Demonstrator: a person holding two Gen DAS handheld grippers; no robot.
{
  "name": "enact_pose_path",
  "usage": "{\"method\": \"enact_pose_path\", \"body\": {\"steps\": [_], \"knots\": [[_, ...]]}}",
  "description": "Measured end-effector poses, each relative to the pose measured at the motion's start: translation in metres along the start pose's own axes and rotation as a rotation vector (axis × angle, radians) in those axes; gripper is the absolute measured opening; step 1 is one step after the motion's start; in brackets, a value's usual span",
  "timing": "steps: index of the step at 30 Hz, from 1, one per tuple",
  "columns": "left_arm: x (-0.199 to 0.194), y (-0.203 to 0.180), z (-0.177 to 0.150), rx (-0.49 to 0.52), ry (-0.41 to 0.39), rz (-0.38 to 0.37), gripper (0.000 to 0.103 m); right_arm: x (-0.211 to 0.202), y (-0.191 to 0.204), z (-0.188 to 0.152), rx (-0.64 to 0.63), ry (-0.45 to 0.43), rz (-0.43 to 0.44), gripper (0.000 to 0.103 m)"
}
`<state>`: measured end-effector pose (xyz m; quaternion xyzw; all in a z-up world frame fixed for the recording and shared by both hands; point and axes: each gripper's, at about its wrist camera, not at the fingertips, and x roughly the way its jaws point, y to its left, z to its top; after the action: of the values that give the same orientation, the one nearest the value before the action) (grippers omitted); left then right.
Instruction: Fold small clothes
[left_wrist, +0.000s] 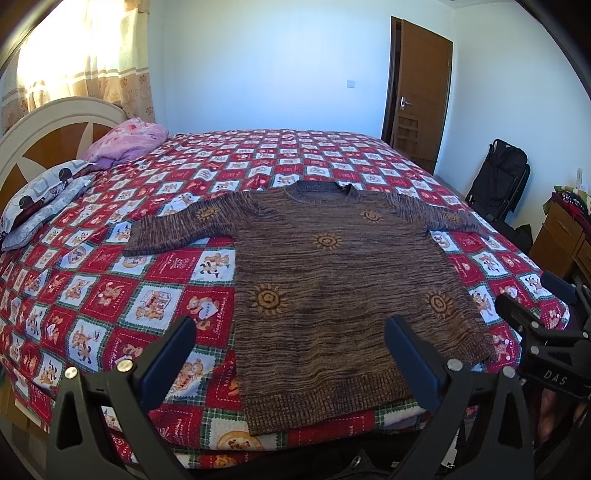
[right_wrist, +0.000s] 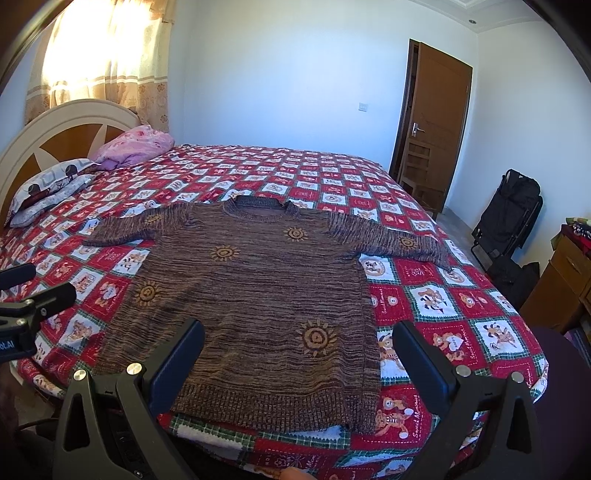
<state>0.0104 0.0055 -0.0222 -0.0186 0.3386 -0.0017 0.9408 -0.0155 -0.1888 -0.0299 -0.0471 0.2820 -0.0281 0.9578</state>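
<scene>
Lying flat on the bed (left_wrist: 110, 280), the sweater (left_wrist: 332, 280) awaits folding; left gripper (left_wrist: 290, 343) and right gripper (right_wrist: 297, 347) hover at six o'clock, jaws apart. Next, probably, grasp a sleeve.

My left tool (left_wrist: 290, 332) camera left of my right tool (right_wrist: 299, 338) camera, both above the bed's (left_wrist: 110, 280) near edge, facing the far wall, sharing the brown sweater (left_wrist: 332, 280)

You can read "DAS" in white on the black body of the right gripper (left_wrist: 532, 314), at the left wrist view's right edge. Bedspread (left_wrist: 110, 295) squares carry script; "HOLIDAY" is legible beside the sweater's hem, "Sweet Memories" less surely.
</scene>
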Motion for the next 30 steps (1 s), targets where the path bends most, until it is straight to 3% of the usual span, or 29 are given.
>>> {"method": "enact_pose_path", "body": {"steps": [8, 30], "knots": [[0.026, 0.007, 0.007, 0.028, 0.069, -0.007, 0.103, 0.024, -0.003, -0.001, -0.006, 0.033, -0.013, 0.102], [0.138, 0.035, 0.050, 0.070, 0.143, 0.129, 0.103, 0.147, -0.025, 0.021, -0.024, 0.181, -0.063, 0.102]]}}
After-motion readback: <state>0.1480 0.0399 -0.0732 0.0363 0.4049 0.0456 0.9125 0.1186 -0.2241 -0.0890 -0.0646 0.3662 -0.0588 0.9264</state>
